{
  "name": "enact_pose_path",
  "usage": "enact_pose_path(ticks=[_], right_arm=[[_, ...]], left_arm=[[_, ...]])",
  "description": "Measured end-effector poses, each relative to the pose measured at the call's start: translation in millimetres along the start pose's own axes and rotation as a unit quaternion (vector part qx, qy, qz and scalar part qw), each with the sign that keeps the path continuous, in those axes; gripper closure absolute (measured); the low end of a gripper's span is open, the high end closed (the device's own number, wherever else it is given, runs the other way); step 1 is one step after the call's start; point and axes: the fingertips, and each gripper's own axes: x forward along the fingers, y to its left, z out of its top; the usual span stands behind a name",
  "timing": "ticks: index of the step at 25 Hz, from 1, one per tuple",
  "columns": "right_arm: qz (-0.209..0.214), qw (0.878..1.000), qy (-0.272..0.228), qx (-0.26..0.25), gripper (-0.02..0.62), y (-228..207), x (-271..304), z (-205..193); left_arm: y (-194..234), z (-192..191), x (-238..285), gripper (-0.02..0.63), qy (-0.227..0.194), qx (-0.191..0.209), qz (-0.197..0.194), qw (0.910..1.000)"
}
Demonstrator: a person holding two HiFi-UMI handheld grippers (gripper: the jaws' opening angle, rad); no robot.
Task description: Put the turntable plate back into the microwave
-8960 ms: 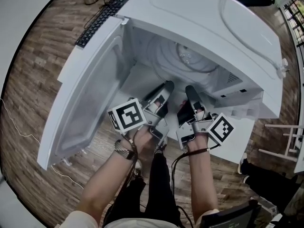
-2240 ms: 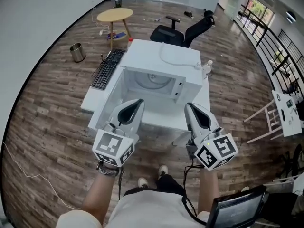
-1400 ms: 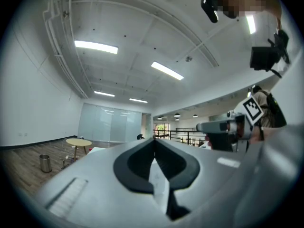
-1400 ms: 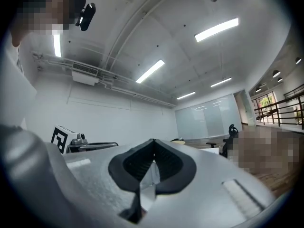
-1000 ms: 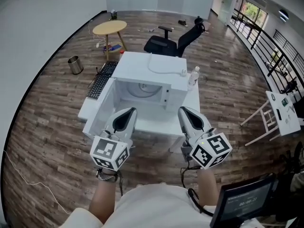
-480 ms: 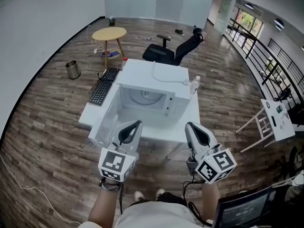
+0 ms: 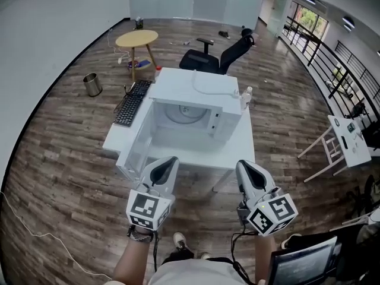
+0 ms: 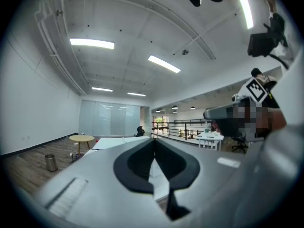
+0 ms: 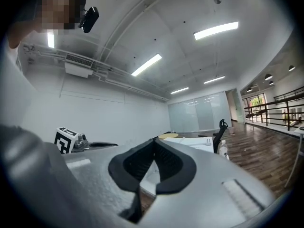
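Observation:
The white microwave (image 7: pixel 199 108) stands on a white table (image 7: pixel 196 154) with its door (image 7: pixel 136 144) swung open to the left. The round glass turntable plate (image 7: pixel 183 113) lies flat inside the cavity. Both grippers hang in the air in front of the table, well short of the microwave. My left gripper (image 7: pixel 171 160) is shut with nothing in it; in the left gripper view its pads (image 8: pixel 154 142) meet. My right gripper (image 7: pixel 243 164) is likewise shut and empty, its pads (image 9: pixel 154 141) touching at the tip.
A black keyboard (image 7: pixel 132 103) lies on the table left of the microwave, and a clear bottle (image 7: pixel 245 97) stands at its right. Behind are an office chair (image 7: pixel 219 52), a round wooden table (image 7: pixel 136 38) and a metal bin (image 7: pixel 92 84). A screen (image 7: pixel 300 269) sits at lower right.
Both grippers have drawn back from the microwave and sunk a little in the head view. Both stay shut and empty. The plate has not moved.

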Motion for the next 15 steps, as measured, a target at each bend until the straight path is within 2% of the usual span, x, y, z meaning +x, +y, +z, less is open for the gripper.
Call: enact_pose_path(ticks=[8,15], right_arm=[[0.005,1.000,-0.002,0.009,0.594,12,-36,-8],[0.018,1.000,-0.008,0.000,0.594,29,-90,-9]], left_arm=[[-49,3,-22,0.601,-0.003,0.011,-0.014,0.9998],[-98,6,-54,0.600,-0.011,0.016,-0.006,0.9998]])
